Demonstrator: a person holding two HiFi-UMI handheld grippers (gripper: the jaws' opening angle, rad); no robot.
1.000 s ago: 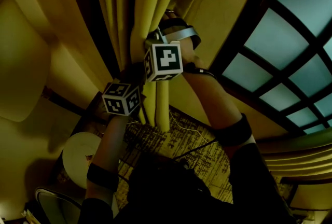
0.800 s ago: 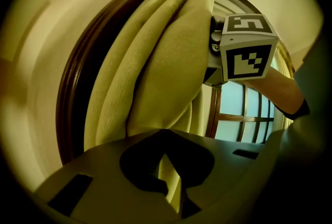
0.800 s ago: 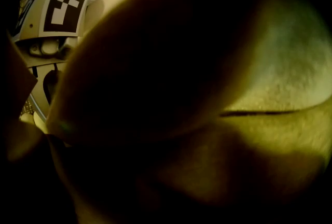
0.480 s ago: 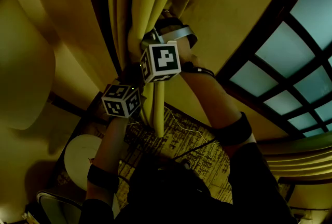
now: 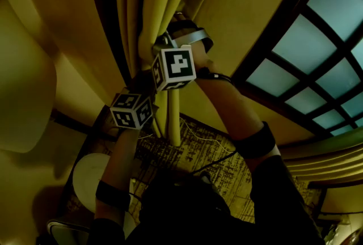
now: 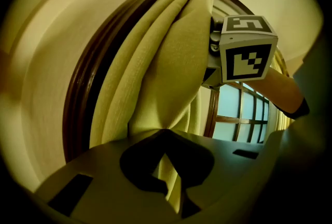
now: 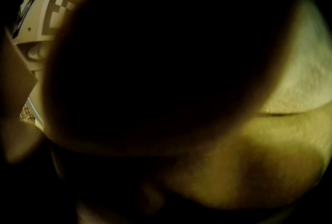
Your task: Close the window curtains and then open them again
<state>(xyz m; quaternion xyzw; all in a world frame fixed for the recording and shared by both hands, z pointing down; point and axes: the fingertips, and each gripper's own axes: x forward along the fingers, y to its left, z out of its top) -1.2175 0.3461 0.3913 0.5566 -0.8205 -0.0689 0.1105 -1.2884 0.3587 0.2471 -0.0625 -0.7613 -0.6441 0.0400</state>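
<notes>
The fingers (image 6: 137,161) of the left gripper (image 6: 165,137) are seen drawn together on a fold of the yellow curtain (image 6: 166,72), the cloth being pinched between them so that a narrow strip of it shows below the grip and the gathered bulk rises above the fingers. Just beyond and to the right of these fingers the marker cube (image 6: 246,49) of the right gripper (image 5: 164,48) is seen, set against the same bundle of cloth. The right gripper's own fingers cannot be made out in its view, which is almost wholly covered by dark fabric pressed close to the lens; they are taken to be nearly together, closed in the curtain, into which the gripper is sunk in the head view. In that view the two grippers are held close to each other, the right one above and slightly right of the left one, both on the curtain where it is bunched into one thick rope of folds. To the left of the fingers a dark wooden frame (image 6: 78,93) is seen running beside the curtain, with a pale wall past it. To the right of the fingers the window (image 5: 306,56) lies uncovered, its bluish panes divided by dark bars. Below the fingers a patterned rug (image 5: 210,164) is seen, with a thin white cable (image 5: 204,139) lying across it.
</notes>
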